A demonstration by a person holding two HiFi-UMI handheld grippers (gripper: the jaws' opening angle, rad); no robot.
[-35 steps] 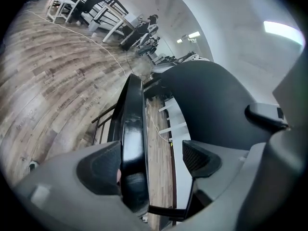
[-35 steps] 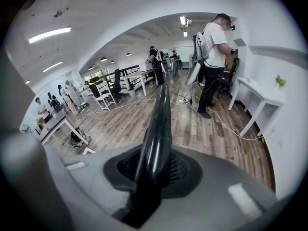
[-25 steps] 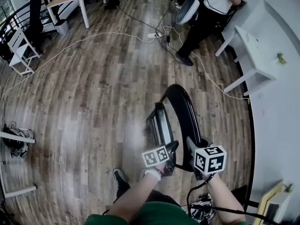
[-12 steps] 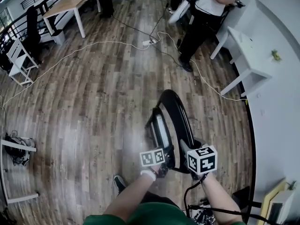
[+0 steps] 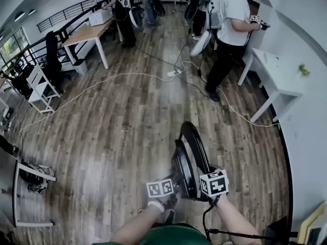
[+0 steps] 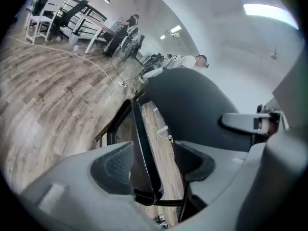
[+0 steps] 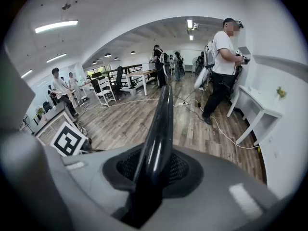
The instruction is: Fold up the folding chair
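The black folding chair [image 5: 190,154] stands on the wood floor just ahead of me, its seat swung up close against the curved backrest. My left gripper [image 5: 175,181] reaches in from the left. In the left gripper view [image 6: 154,159] its jaws are closing around the seat's thin black edge [image 6: 140,134]; the edge lies against the left pad [image 6: 113,170], with a gap to the right pad. My right gripper [image 5: 203,171] holds the backrest's rim [image 7: 161,124] between its pads [image 7: 154,170], though its jaws are opening slightly.
A person [image 5: 232,24] stands by a white table [image 5: 278,70] at the right wall, others further back. A white cable [image 5: 102,86] crosses the floor. A wooden desk [image 5: 89,32] and white chair [image 5: 41,86] are at left, a white frame [image 5: 25,198] near left.
The seat has swung up closer to the backrest and the chair stands narrower. My left gripper has risen with the seat edge. The head view has tilted up, showing more of the room.
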